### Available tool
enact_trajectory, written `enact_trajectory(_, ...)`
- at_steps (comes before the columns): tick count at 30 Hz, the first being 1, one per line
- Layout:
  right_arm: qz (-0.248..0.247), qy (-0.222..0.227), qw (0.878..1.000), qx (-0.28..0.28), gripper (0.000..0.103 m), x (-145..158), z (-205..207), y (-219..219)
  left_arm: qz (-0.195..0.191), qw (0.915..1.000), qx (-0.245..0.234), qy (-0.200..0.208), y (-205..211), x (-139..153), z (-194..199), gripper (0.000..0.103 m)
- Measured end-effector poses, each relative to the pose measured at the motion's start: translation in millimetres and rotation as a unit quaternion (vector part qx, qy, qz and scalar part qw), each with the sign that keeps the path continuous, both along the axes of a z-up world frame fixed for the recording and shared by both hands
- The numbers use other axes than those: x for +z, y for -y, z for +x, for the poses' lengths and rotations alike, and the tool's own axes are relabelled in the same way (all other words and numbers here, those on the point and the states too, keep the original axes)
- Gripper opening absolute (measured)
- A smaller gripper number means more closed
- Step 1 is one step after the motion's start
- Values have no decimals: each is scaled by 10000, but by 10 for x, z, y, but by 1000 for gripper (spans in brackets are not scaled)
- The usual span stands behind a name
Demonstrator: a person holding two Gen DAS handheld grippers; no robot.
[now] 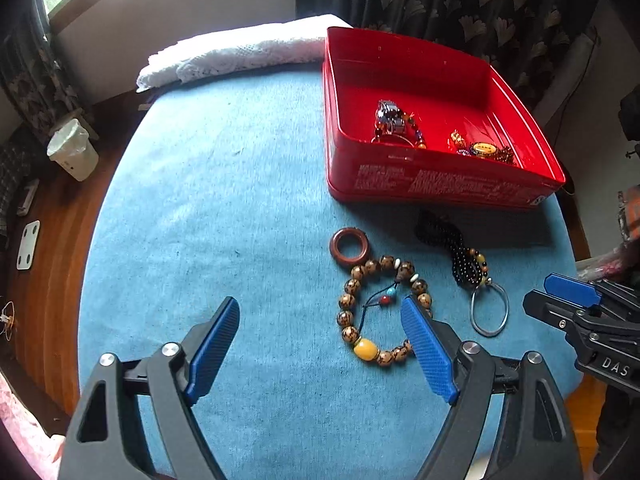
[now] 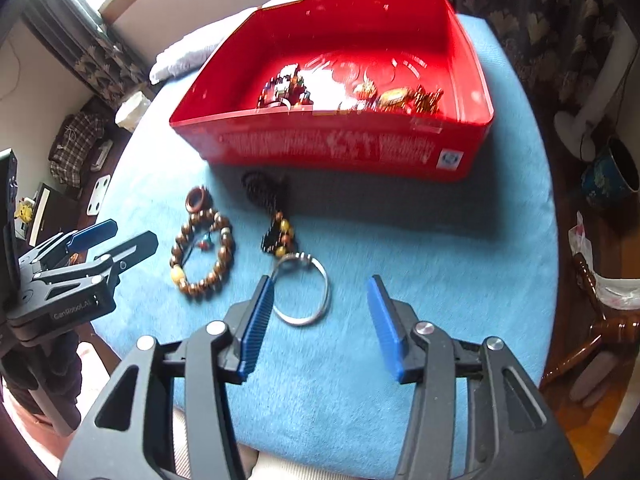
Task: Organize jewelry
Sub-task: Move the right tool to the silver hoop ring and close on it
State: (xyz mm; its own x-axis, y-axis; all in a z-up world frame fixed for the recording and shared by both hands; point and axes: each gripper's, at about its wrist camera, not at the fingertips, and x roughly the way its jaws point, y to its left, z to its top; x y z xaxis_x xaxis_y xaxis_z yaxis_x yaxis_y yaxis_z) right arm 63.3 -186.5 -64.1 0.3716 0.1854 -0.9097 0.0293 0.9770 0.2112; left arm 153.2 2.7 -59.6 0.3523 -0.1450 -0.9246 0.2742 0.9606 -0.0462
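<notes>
A red tin (image 1: 440, 184) (image 2: 320, 148) stands on the blue-covered table with several pieces of jewelry inside. In front of it lie a brown wooden ring (image 1: 349, 246) (image 2: 197, 200), a wooden bead bracelet (image 1: 347, 301) (image 2: 225, 248) with a yellow bead, a black bead string (image 1: 460, 256) (image 2: 260, 188) and a silver bangle (image 1: 490, 332) (image 2: 325, 280). My left gripper (image 1: 320, 304) (image 2: 132, 232) is open above the cloth, its right finger overlapping the bead bracelet. My right gripper (image 2: 320, 280) (image 1: 548, 296) is open over the bangle's near side, its pads not pressing on it.
A white lace cloth (image 1: 240, 52) lies folded at the table's far edge, left of the tin. The blue tablecloth (image 1: 240, 200) reaches the round table's edge. On the floor stand a white bin (image 1: 74, 152), a blue pot (image 2: 608, 176) and brown wooden furniture (image 2: 600, 328).
</notes>
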Motion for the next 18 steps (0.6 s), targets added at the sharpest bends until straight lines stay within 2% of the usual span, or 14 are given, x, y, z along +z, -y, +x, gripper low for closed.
enact_trajectory(8, 59, -228, 9996, 128, 49, -169, -47, -142, 98, 9999, -20, -104, 17, -135, -92, 82)
enact_trajectory(18, 37, -340, 9992, 189, 52, -221, -35, -180, 105, 9997, -180, -153, 74, -210, -175, 82)
